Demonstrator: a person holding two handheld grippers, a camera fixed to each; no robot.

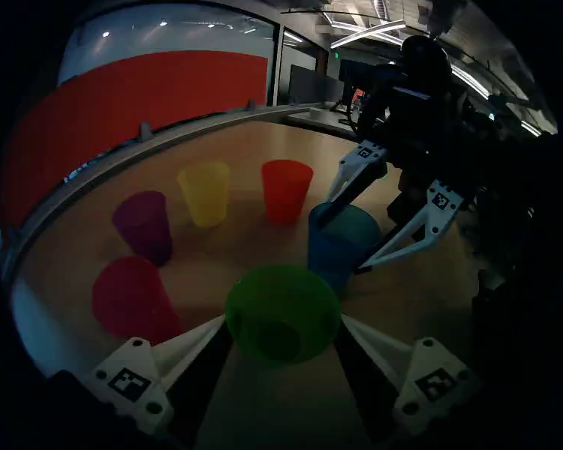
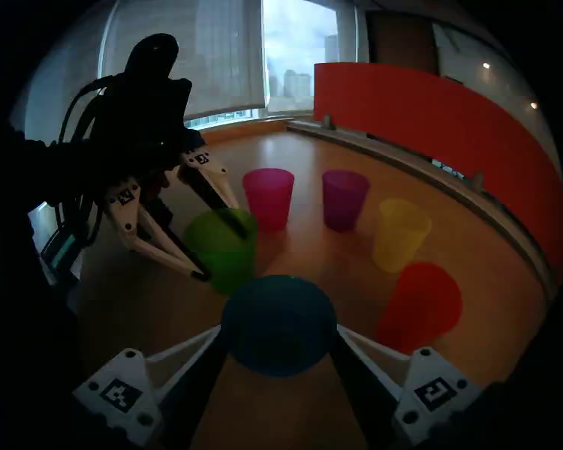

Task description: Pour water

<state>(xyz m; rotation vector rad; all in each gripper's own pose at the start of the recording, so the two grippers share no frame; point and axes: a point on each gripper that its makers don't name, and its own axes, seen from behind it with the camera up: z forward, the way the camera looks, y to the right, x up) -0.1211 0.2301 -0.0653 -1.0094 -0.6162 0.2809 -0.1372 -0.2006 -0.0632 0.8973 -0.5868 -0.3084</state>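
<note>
A green cup [image 1: 281, 304] sits between the fingers of my left gripper [image 1: 283, 324], which is shut on it. Just beyond it my right gripper [image 1: 343, 244] grips a blue cup [image 1: 334, 251] from the far side. In the right gripper view the blue cup [image 2: 279, 319] is close up, with my right gripper [image 2: 279, 334] shut on it. The green cup [image 2: 223, 251] stands upright to the left there, clasped by my left gripper [image 2: 223, 256]. The two cups are close together above the wooden table [image 2: 311, 251]. I cannot tell whether either cup holds water.
Four more cups stand on the table: red [image 1: 287, 189], yellow [image 1: 205, 191], purple [image 1: 143, 223] and pink [image 1: 131, 296]. A red panel [image 1: 146, 97] with a rail runs along the table's far edge. A person's dark arms [image 2: 124, 112] hold the grippers.
</note>
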